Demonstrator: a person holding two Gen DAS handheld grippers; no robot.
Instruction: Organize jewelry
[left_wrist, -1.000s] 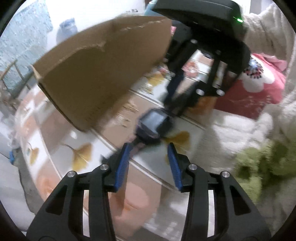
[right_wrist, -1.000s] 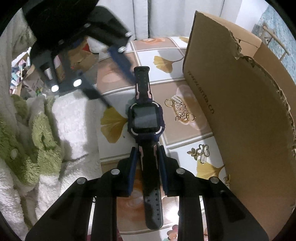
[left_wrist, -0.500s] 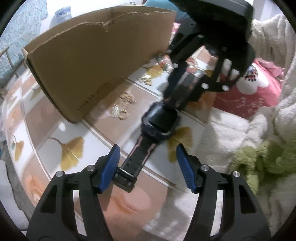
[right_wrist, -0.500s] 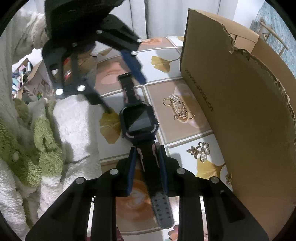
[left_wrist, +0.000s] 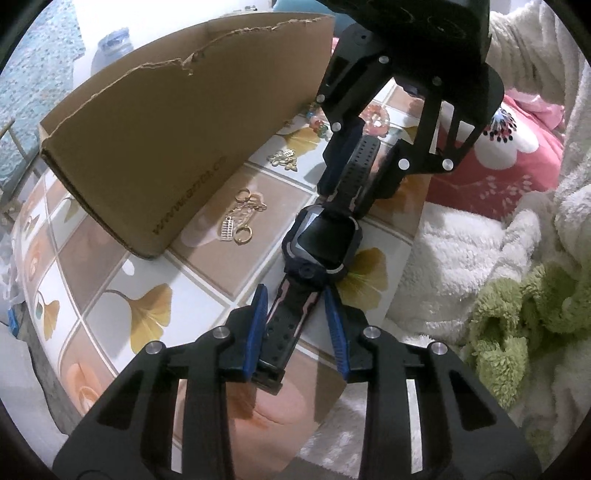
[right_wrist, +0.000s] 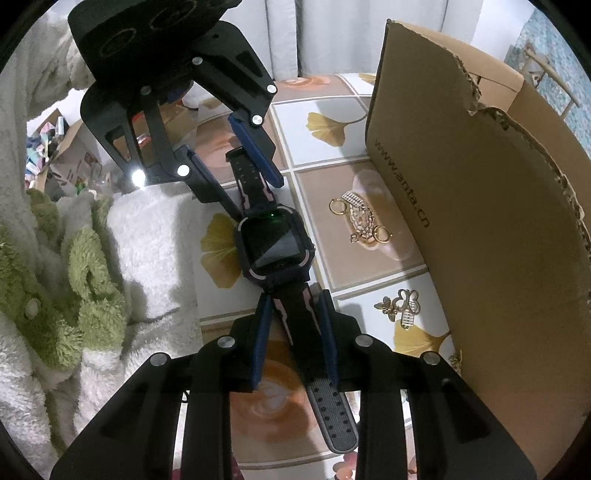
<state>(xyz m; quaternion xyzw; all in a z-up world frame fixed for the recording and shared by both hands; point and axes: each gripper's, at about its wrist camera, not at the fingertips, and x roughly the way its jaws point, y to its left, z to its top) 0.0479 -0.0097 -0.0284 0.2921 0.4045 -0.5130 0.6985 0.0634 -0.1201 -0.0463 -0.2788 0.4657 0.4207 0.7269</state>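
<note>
A dark smartwatch (left_wrist: 320, 242) (right_wrist: 275, 246) with black and pink straps lies stretched over the tiled tabletop. My right gripper (right_wrist: 293, 328) is shut on one strap. My left gripper (left_wrist: 295, 325) straddles the other strap, its blue pads close beside it but with a small gap on the right side. Each gripper shows in the other's view, the right one (left_wrist: 356, 173) and the left one (right_wrist: 236, 162). Gold earrings and a chain (left_wrist: 240, 221) (right_wrist: 364, 221) lie beside the watch. A gold brooch (left_wrist: 283, 159) (right_wrist: 400, 304) lies farther along the box.
A tall cardboard box (left_wrist: 177, 129) (right_wrist: 480, 229) stands on the table (left_wrist: 207, 266) beside the jewelry. White and green fluffy fabric (left_wrist: 498, 277) (right_wrist: 92, 266) lies on the other side. Colourful beads (left_wrist: 373, 118) lie behind the right gripper.
My left gripper has moved in over the watch's free strap and narrowed around it. The right gripper has kept its hold on the other strap.
</note>
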